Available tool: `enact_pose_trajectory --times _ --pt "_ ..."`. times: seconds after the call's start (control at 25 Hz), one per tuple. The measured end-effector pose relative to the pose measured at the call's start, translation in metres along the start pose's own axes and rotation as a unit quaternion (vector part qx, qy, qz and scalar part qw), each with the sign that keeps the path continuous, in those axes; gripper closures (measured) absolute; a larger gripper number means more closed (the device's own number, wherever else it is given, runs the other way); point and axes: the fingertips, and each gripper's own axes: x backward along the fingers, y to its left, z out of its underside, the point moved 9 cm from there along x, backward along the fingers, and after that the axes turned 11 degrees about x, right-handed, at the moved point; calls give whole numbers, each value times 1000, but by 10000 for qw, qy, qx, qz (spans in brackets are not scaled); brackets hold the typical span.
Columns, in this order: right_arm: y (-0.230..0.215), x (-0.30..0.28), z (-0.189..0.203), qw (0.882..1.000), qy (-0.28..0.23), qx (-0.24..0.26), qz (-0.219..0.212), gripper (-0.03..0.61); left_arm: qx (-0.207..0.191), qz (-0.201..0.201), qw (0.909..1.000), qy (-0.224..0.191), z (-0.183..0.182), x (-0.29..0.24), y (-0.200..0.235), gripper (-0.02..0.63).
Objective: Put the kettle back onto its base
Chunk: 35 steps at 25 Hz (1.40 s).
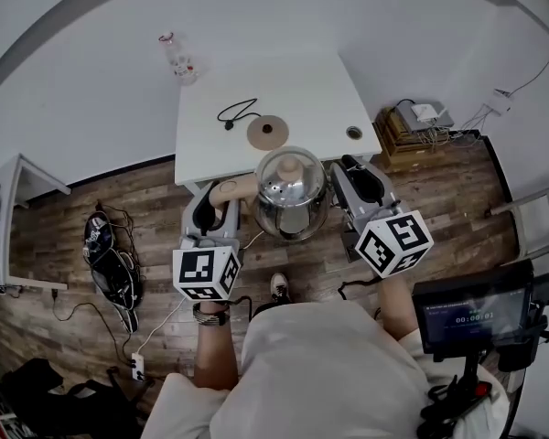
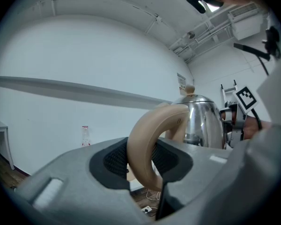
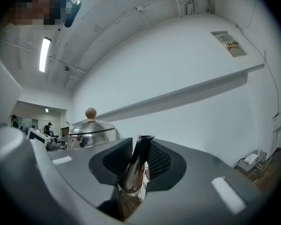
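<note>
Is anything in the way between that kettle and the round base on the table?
Nothing visible. The kettle hangs just off the table's near edge; the base lies bare, with a black cord beyond it.

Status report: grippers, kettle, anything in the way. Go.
Left gripper shut on handle, right gripper shut on spout. Kettle held up before the table, short of base. Nothing between them; cord lies left of base.
</note>
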Motion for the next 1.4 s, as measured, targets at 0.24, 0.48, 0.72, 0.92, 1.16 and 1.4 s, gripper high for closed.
enact_pose_trajectory --times 0.24,0.48,0.72,0.92,1.16,1.4 --pt "-2 -34 -2 9998 -51 -90 173 497 -53 225 9997 32 -12 -28 29 479" --pt "1 -80 4 9994 19 -154 319 499 -56 359 9992 153 -19 -60 70 479" --pt "1 -83 7 9990 52 -218 392 499 -69 388 9990 218 -20 -66 74 479" --pt "1 -86 5 9988 60 -215 426 502 -29 388 9989 254 -20 -67 75 479" --pt "1 -86 7 9988 105 -222 429 502 -2 374 9989 294 -18 -67 76 479" --pt "-8 -118 9 9989 142 -201 395 505 -7 348 9987 362 -21 -90 94 479"
